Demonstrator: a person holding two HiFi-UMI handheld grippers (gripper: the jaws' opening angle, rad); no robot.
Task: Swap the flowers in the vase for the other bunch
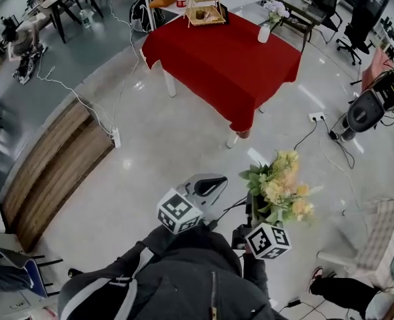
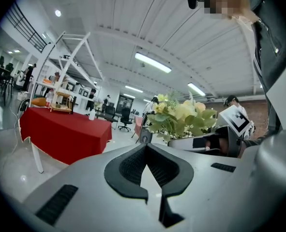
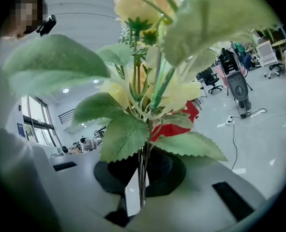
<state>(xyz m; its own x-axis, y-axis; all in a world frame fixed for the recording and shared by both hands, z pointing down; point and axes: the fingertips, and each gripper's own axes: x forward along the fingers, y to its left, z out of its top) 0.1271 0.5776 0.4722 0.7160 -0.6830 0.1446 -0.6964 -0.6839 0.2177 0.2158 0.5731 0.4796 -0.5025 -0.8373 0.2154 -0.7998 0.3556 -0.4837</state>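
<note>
**Item:** yellow bunch [image 3: 147, 81], qty 1. Looks artificial: light, soft leaves, thin wiry stems, prob. springy; heads likely crush easily.
**Hold pt:** stems low, below the leaves.
**Location:** in right gripper [image 3: 142, 180], jaws nearly closed, pinching the stems; well apart from the table.
**Left gripper** [image 2: 147, 170], qty 1: jaws together, nothing between.
**Vase** [image 1: 264, 33], qty 1: small, white, prob. tips easily; stands near far edge of red-cloth table [image 1: 223, 65], qty 1.
**Pale bunch** [image 1: 275, 9], qty 1: in the vase, not yet taken out.
</note>
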